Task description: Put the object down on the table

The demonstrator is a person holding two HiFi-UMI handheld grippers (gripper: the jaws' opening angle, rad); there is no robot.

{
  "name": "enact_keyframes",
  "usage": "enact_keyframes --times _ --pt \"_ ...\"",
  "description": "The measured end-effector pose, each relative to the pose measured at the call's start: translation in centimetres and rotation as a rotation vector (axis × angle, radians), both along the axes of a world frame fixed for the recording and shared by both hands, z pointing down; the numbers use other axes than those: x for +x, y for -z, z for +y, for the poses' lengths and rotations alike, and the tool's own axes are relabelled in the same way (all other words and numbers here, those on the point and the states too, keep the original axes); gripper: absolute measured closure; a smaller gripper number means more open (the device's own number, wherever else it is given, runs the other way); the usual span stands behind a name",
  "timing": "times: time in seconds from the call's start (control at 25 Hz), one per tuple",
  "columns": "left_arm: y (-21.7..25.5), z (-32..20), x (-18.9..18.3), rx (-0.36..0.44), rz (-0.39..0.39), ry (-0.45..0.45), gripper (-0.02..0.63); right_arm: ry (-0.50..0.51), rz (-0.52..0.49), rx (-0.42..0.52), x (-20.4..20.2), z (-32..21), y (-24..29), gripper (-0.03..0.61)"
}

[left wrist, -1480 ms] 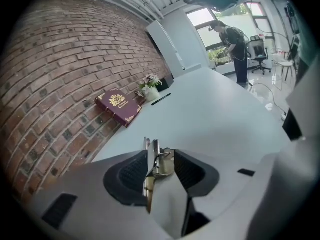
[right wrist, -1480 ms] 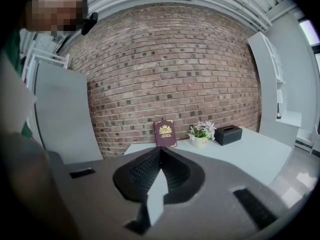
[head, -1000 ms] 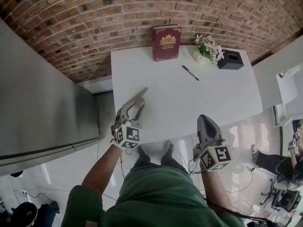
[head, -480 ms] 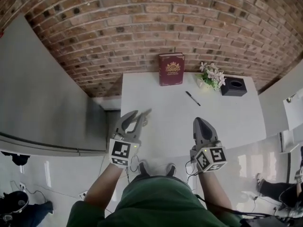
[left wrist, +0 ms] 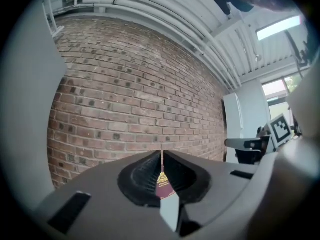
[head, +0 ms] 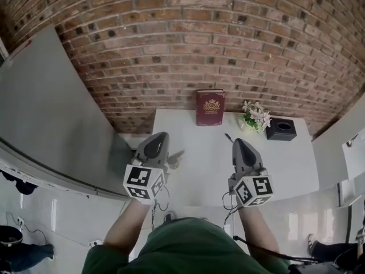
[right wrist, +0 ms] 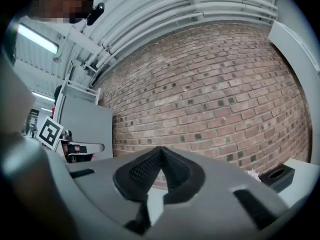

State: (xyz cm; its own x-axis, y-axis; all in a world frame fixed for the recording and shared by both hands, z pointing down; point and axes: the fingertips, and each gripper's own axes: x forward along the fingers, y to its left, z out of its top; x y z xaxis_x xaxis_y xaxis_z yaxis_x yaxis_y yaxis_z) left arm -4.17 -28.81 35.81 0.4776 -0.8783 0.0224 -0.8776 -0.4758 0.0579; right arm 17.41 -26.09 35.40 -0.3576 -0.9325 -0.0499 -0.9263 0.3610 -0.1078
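Note:
Both grippers hang in the air in front of a white table (head: 199,170), with nothing between their jaws. My left gripper (head: 160,136) is shut, its tips meeting in the left gripper view (left wrist: 161,154). My right gripper (head: 240,142) is shut too, pads touching in its own view (right wrist: 160,149). A dark red book (head: 210,108) stands against the brick wall at the table's far edge and shows through the left jaws' hollow (left wrist: 163,186). A black pen (head: 227,136) lies on the table just beyond the right gripper, partly hidden by it.
A small pot of pale flowers (head: 255,115) and a black box (head: 282,128) sit at the table's far right; the box also shows in the right gripper view (right wrist: 276,176). A grey panel (head: 45,119) stands to the left. The brick wall (head: 182,39) runs behind.
The left gripper's jaws have gone from wide open to shut. Both grippers rose toward the camera, and the table now looks smaller and farther away.

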Motion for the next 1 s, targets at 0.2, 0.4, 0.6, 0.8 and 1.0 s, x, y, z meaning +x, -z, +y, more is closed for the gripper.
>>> enact_keyframes --times 0.2,0.4,0.6,0.8,1.0 --pt "2.5 0.4 0.4 0.038 0.044 0.01 0.595 0.031 0.064 0.068 -1.2 0.2 2.3 0.575" --pt "2.9 0.5 0.4 0.038 0.067 0.019 0.594 0.03 0.099 0.097 -1.0 0.5 3.1 0.575" --pt "2.6 0.5 0.6 0.029 0.084 0.012 0.594 0.03 0.128 0.109 -1.1 0.7 3.0 0.575" --pt "2.2 0.5 0.9 0.018 0.084 0.01 0.594 0.034 0.137 0.106 -1.1 0.8 2.6 0.575" --pt "2.0 0.6 0.6 0.009 0.085 0.016 0.594 0.041 0.137 0.096 -1.4 0.8 2.4 0.577"
